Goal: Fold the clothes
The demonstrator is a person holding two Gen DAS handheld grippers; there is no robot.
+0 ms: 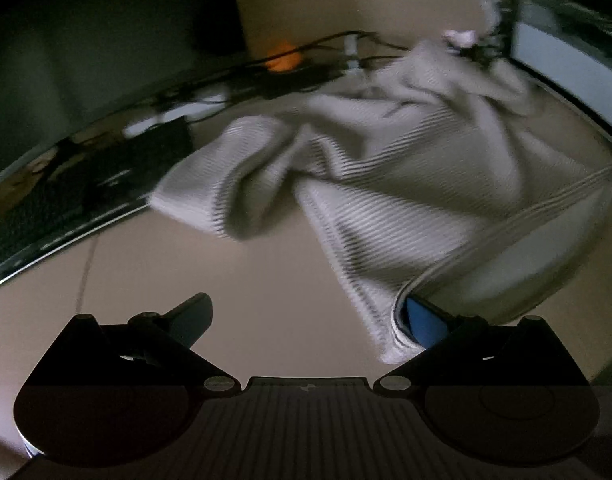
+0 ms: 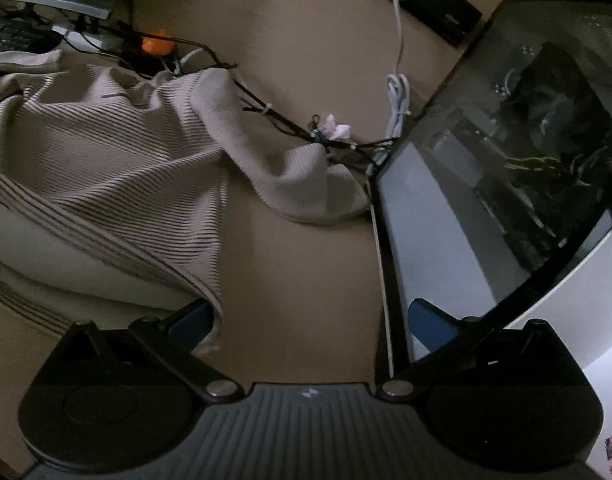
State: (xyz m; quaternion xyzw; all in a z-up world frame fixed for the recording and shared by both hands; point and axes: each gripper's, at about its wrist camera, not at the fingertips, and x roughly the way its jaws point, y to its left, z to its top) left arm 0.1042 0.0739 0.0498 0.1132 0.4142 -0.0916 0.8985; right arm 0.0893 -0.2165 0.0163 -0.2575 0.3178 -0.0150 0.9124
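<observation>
Ribbed beige sweater (image 1: pixel 386 168) crumpled on tan table (image 1: pixel 225 280). Left gripper (image 1: pixel 306 320) wide open, hem corner touching one finger (image 1: pixel 426 324). Right gripper (image 2: pixel 310 320) wide open, hem against one finger (image 2: pixel 189 320); nothing clamped.

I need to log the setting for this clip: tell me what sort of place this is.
Probably a home or office computer desk. A keyboard lies at the left edge, a glass-sided computer case stands on the right, and tangled cables run along the back behind the ribbed sweater being folded.
</observation>
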